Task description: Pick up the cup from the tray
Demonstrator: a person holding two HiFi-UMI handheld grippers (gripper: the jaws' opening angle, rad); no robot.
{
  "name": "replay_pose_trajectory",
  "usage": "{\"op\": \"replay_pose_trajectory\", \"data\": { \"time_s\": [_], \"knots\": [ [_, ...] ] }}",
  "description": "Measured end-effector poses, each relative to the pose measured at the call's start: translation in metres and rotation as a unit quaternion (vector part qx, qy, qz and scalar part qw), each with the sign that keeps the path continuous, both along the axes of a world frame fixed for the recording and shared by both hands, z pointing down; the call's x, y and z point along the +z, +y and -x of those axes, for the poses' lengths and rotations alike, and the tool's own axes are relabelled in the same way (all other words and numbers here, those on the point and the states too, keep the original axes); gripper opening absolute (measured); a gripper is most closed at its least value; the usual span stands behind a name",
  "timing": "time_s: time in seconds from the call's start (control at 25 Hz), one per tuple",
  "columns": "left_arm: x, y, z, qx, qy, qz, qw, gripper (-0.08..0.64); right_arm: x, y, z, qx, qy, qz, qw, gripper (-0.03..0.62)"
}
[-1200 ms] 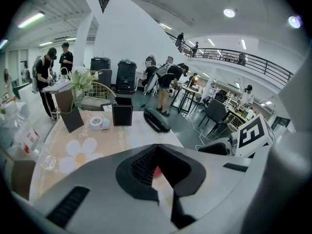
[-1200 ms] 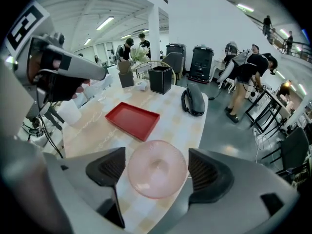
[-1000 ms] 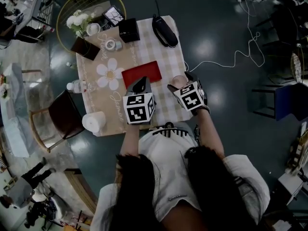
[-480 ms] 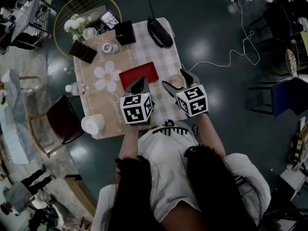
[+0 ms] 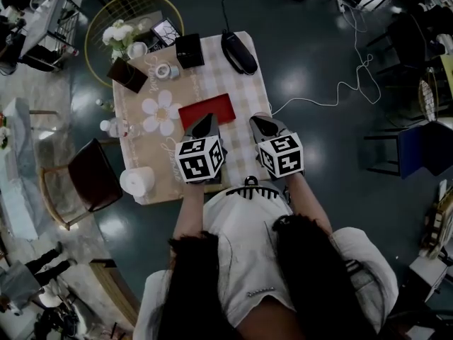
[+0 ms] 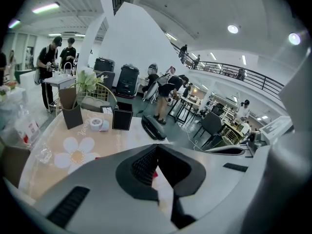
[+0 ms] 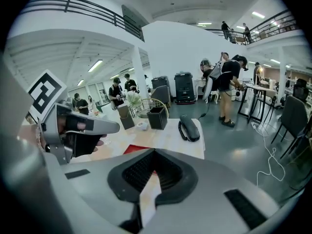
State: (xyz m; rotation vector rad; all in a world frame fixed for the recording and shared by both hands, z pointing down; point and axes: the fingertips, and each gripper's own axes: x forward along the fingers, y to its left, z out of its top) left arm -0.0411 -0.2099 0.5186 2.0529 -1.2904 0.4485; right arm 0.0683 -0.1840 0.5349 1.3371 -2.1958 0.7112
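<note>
The red tray (image 5: 206, 110) lies flat in the middle of the checked table (image 5: 241, 83), and nothing stands on the part that shows. No cup shows in any view. My left gripper (image 5: 206, 123) hovers over the tray's near edge with its jaws together and nothing between them; in the left gripper view (image 6: 157, 149) its tips meet. My right gripper (image 5: 260, 124) hangs over the table's right side, just right of the tray, also shut on nothing. The right gripper view (image 7: 153, 153) shows a strip of the tray (image 7: 132, 149) past the closed tips.
At the table's far end are a black handset (image 5: 239, 50), a black box (image 5: 189, 49), a tape roll (image 5: 163, 70), a brown holder (image 5: 127, 74) and white flowers (image 5: 117, 32). A white roll (image 5: 137, 181) stands at the near left corner. A chair (image 5: 88, 179) is on the left.
My right gripper's jaws, wide apart with a pale cup between them earlier, have come together, and that cup no longer shows. The left gripper has barely moved.
</note>
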Motion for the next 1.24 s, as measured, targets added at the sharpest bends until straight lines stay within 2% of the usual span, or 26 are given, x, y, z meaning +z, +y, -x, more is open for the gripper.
{"op": "replay_pose_trajectory", "data": {
  "time_s": [0.24,0.48,1.24],
  "knots": [
    [-0.004,0.005,-0.005,0.005,0.006,-0.004,1.0,0.008,0.007,0.005,0.0,-0.003,0.03,0.018,0.999,0.008],
    [-0.006,0.006,0.0,-0.002,0.005,-0.008,1.0,0.008,0.006,0.007,0.004,-0.011,0.046,0.013,0.999,0.006],
    [-0.014,0.016,0.007,-0.009,-0.003,-0.02,0.9997,0.008,-0.001,0.012,0.009,-0.025,0.06,-0.001,0.998,0.006]
  ]
}}
